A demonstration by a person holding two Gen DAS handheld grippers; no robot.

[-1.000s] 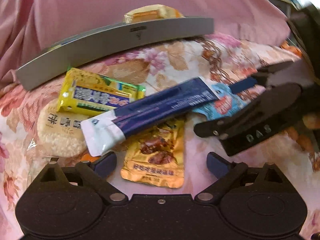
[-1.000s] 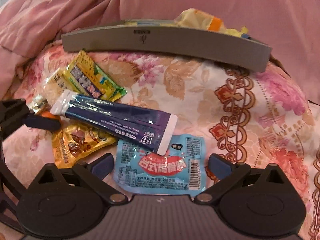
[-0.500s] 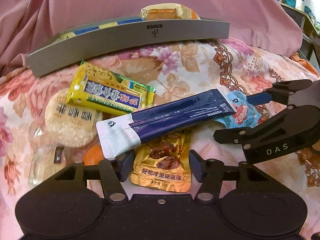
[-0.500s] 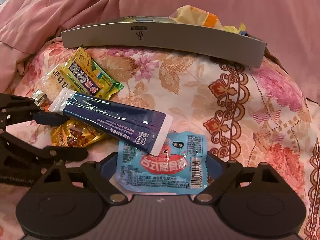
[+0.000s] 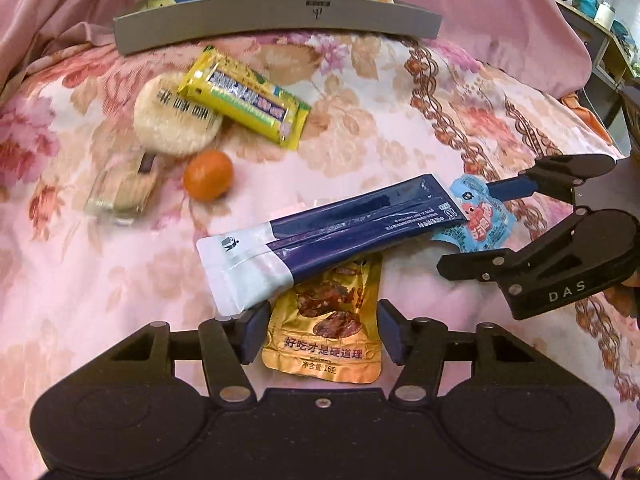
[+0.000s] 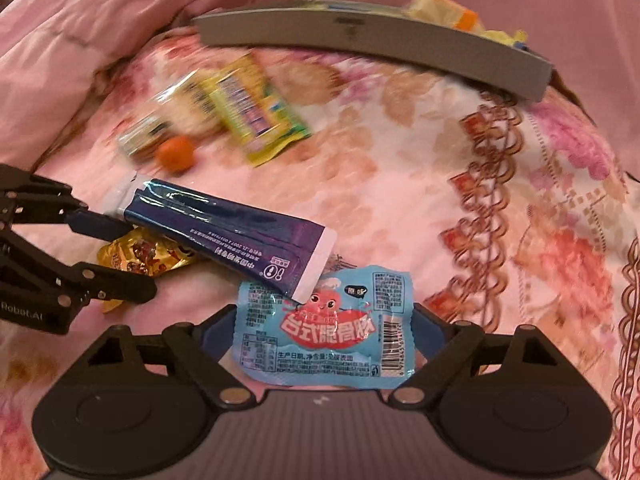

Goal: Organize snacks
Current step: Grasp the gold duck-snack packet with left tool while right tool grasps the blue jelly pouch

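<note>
A gold meat-snack pouch (image 5: 320, 360) sits between the fingers of my left gripper (image 5: 322, 332). The pads press on its sides while the jaws ease slightly open. My right gripper (image 6: 324, 332) is shut on a light blue pouch (image 6: 320, 352), one pad on each side edge. A long dark blue stick packet (image 5: 340, 232) lies across both pouches as a bridge. In the right wrist view the left gripper (image 6: 120, 258) reaches in from the left over the gold pouch (image 6: 140, 256). A grey curved tray (image 5: 276, 16) with several snacks stands at the back.
On the flowered bedcover lie a yellow bar (image 5: 244, 98), a round rice cracker (image 5: 172, 120), a small orange (image 5: 208, 175) and a clear-wrapped biscuit (image 5: 124, 188), left of the grippers. A pink blanket rises behind the tray. A shelf (image 5: 600, 12) stands far right.
Both grippers closed on their pouches and moved away from the yellow bar and the cracker, taking the dark blue stick along. The orange, earlier covered, now shows.
</note>
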